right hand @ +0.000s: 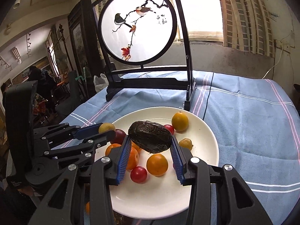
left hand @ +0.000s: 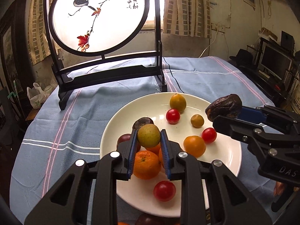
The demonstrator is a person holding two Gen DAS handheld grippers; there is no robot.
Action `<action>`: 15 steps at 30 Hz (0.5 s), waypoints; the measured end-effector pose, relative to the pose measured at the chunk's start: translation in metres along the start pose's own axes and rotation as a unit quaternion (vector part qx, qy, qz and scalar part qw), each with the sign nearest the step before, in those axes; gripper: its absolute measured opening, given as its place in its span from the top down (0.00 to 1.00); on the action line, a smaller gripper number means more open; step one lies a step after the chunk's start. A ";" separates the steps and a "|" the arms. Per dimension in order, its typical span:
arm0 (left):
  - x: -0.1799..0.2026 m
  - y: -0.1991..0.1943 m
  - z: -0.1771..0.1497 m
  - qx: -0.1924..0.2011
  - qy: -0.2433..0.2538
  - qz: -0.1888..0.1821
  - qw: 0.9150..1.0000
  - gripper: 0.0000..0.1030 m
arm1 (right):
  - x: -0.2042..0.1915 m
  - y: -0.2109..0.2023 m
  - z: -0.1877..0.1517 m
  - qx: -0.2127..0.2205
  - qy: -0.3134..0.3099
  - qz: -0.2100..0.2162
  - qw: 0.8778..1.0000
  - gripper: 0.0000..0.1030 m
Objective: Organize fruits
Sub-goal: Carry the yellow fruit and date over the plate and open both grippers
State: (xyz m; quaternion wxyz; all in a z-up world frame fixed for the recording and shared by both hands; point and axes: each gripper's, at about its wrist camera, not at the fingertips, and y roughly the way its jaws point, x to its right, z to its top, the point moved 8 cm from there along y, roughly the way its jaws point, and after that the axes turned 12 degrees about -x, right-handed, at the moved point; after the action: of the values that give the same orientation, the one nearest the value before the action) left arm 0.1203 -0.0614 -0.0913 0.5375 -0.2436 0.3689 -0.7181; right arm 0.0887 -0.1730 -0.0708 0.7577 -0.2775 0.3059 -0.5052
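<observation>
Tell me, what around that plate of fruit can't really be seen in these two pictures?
- Near rim of the white plate: left wrist view, covered by the left gripper and its body.
- Purple fruit and dark fruit: mostly hidden behind the held green fruit and a finger.
- Fruit at the bottom edge: cut off by the frame.
- Cherry tomato: right wrist view, mostly behind the wrinkled dark fruit held by the right gripper.

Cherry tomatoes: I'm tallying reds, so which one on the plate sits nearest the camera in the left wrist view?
The cherry tomato alone at the white plate's near edge, below the big orange. The other two lie farther back.
</observation>
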 end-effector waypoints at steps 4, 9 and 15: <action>0.000 0.002 0.000 -0.001 -0.002 0.000 1.000 0.77 | 0.001 0.009 -0.003 -0.009 0.003 -0.006 1.000 0.58; 0.001 0.002 0.001 -0.001 -0.002 -0.001 1.000 0.77 | 0.000 0.012 -0.004 -0.011 0.002 -0.006 1.000 0.58; 0.001 0.002 0.001 -0.001 -0.001 -0.001 1.000 0.77 | -0.001 0.011 -0.004 -0.006 0.004 -0.005 1.000 0.58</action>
State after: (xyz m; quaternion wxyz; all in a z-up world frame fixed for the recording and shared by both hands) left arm 0.1215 -0.0630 -0.0921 0.5367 -0.2453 0.3686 -0.7183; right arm 0.0919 -0.1689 -0.0807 0.7520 -0.2818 0.3107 -0.5085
